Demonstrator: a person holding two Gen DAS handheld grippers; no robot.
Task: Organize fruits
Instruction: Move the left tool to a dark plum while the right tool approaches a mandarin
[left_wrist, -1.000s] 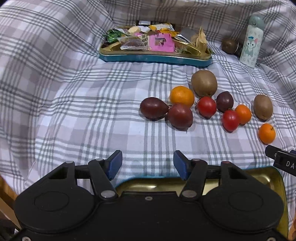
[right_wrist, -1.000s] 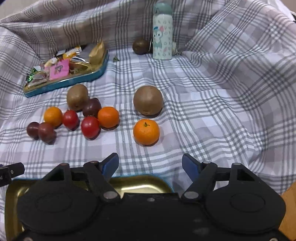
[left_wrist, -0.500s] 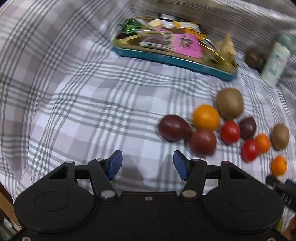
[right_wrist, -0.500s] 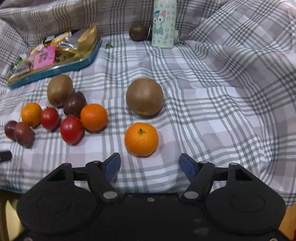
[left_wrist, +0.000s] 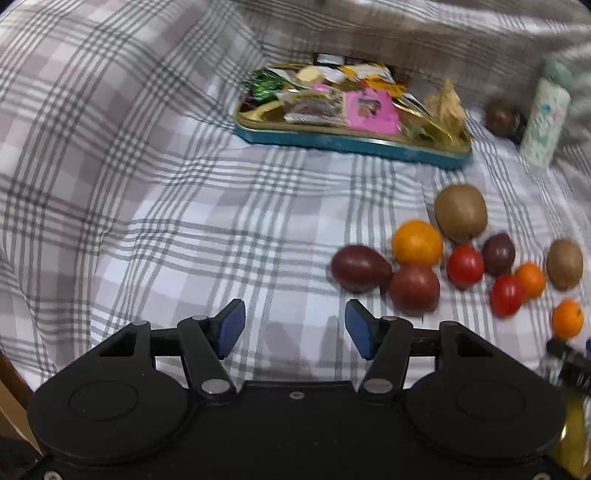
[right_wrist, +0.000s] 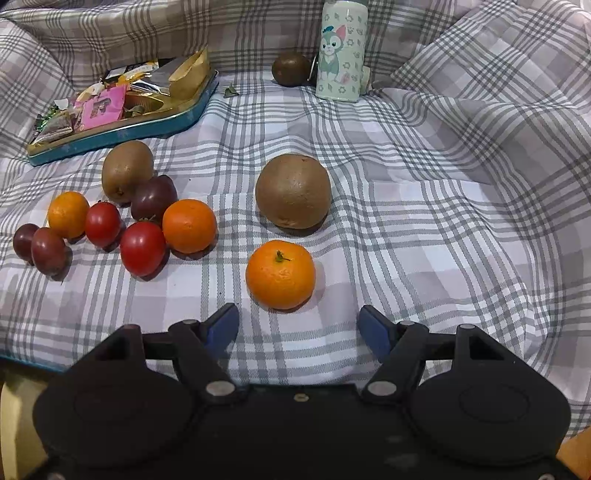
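My right hand-held gripper (right_wrist: 298, 325) stands wide open with nothing between its blue pads; the mandarin (right_wrist: 280, 274) lies just ahead of it on the checked cloth (right_wrist: 424, 206), apart from the fingertips. It is round, bright orange, dimpled, with a small green stem (a fuzzy brown kiwi (right_wrist: 293, 191) sits just behind). My left hand-held gripper (left_wrist: 294, 324) is open too, over bare cloth.

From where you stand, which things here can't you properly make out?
- Gold tray, left wrist view: only a corner shows past the tongs' black body.
- Bottle, right wrist view: its cap is cut off by the top edge.
- Snack wrappers, left wrist view: too blurred to read.
- Dark round fruit, right wrist view: too distant to identify.
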